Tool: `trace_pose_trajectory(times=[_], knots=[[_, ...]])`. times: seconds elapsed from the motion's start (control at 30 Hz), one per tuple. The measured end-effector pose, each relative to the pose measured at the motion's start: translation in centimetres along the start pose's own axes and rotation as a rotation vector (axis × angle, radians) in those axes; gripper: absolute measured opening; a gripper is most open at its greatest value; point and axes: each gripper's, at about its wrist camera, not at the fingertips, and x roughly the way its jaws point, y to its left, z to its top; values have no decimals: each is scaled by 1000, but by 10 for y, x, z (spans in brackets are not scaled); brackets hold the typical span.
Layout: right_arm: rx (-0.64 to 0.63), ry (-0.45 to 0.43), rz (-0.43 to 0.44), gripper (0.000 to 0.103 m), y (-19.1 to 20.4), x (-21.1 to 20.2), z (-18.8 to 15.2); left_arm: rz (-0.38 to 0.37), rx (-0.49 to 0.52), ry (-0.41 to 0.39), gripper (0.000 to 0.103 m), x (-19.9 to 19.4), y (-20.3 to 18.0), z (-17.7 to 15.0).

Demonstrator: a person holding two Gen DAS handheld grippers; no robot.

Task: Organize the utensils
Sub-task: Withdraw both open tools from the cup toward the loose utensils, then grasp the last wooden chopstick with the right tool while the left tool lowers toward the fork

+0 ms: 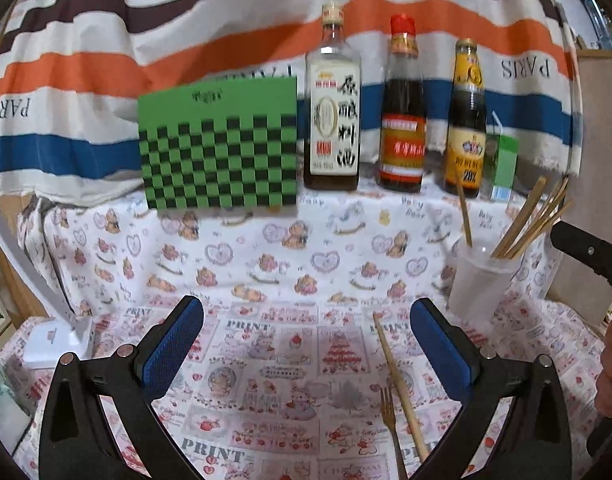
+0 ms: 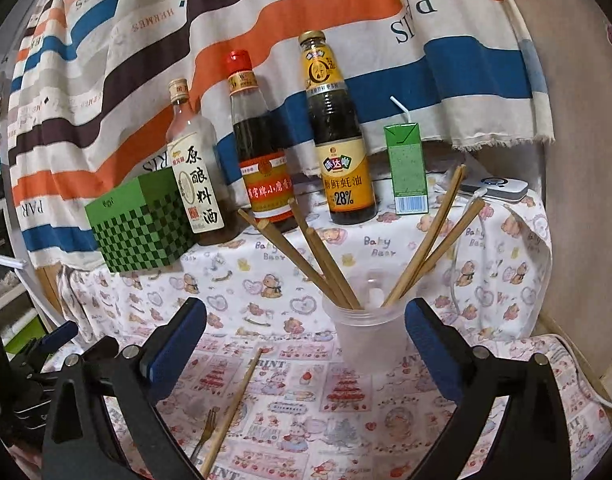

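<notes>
My left gripper (image 1: 306,340) hangs open over the printed tablecloth with nothing between its blue pads. A loose wooden chopstick (image 1: 398,384) and a small gold fork (image 1: 390,420) lie on the cloth by its right finger. The clear plastic cup (image 1: 482,280) holding several chopsticks (image 1: 516,222) stands at the right. My right gripper (image 2: 306,344) is open too, and the cup (image 2: 370,340) with its chopsticks (image 2: 340,286) stands just ahead, close to its right finger, with no pad pressing on it. The loose chopstick (image 2: 234,404) and fork (image 2: 204,436) lie near its left finger.
Along the back stand a green checkered box (image 1: 218,152), three sauce bottles (image 1: 402,120) and a green drink carton (image 2: 408,168) with a straw, before a striped cloth. A white lamp base (image 1: 62,340) sits at the left. A white device (image 2: 498,190) with a cable lies back right.
</notes>
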Motion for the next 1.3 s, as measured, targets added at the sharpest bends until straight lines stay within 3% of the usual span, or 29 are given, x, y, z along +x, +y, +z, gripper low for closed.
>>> trace_pose_trajectory(times=[0.4,0.6,0.77,0.87,1.03,1.17,1.3], knots=[[1,87,-54,102,-2,23,-11,-6,-51,74,103,14,10,-3],[10,125,-50,102,2,27,-14,17,-79,43,103,8,19,4],[-85,227,23,102,27,39,-25,43,-109,-7,103,-5,30,12],[-217,314,86,102,56,48,-41,41,-144,-9,102,-7,37,14],[-397,393,92,102,92,56,-71,40,-171,8,103,-7,44,16],[-396,508,84,102,96,69,-86,40,-171,21,103,-6,44,16],[-366,536,60,102,87,76,-89,66,-158,35,103,-3,42,15]])
